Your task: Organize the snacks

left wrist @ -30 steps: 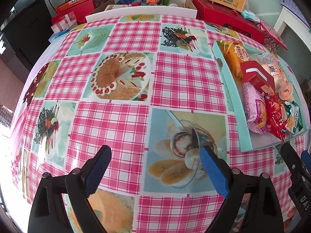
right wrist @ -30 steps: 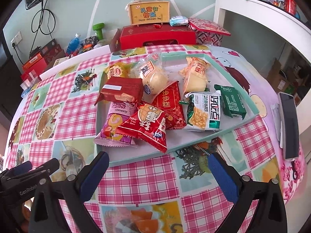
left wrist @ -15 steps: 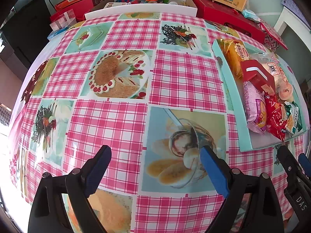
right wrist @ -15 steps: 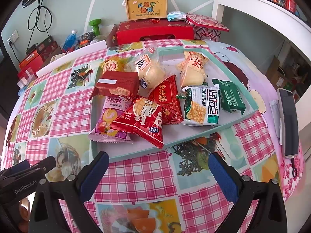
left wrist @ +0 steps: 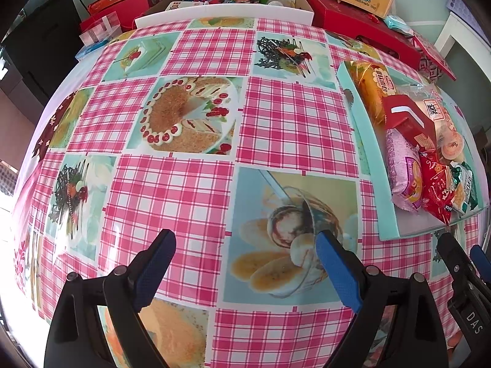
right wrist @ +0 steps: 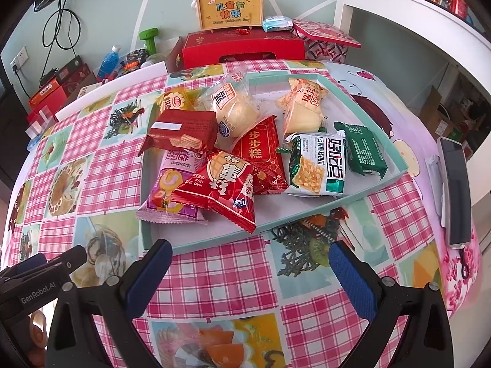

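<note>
Nothing had shifted: both the left gripper [left wrist: 244,265] and right gripper [right wrist: 250,268] hung with fingers apart and empty short of the shallow mint-green cardboard tray [right wrist: 307,211], where grabbing the overlapped red triangular crisp packet [right wrist: 221,187] risked dragging neighbouring packets out.

**Occluded and Cropped Items**

The purple packet [right wrist: 172,190] is partly covered by the red triangular packet [right wrist: 227,190] and the wafer packet [right wrist: 181,135]. The yellow packet [right wrist: 175,101] shows only its top behind the wafer packet. The left tool [right wrist: 40,279] is cut by the frame edge in the right wrist view. Small print on the green packet [right wrist: 363,150] is unreadable.
</note>
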{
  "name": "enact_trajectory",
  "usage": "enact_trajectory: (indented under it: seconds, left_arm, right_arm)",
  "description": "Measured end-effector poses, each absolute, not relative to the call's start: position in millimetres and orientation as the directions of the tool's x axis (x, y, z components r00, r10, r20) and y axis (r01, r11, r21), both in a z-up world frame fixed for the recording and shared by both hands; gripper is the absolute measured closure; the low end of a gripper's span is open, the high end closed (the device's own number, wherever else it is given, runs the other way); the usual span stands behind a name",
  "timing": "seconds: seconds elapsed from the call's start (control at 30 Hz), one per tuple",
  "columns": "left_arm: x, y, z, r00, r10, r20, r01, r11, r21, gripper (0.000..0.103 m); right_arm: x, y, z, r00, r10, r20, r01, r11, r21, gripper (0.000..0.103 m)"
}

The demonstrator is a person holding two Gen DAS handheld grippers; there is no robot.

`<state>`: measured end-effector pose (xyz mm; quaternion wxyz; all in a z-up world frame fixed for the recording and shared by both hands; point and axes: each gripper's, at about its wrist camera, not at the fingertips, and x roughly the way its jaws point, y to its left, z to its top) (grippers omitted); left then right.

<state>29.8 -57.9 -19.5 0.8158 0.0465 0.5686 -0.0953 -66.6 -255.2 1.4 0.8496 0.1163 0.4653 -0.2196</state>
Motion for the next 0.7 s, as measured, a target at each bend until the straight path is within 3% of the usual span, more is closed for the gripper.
enact_trajectory:
  seconds: [0.7]
  left_arm:
    - [30.6, -58.0, -20.9, 0.334, -0.104, -0.937, 0.209, 0.977, -0.034, 0.010]
  right_arm:
    - [-66.6, -256.8, -0.8, 0.467, -0.263, -0.844, 0.480, 0.877, -0.008, 0.000]
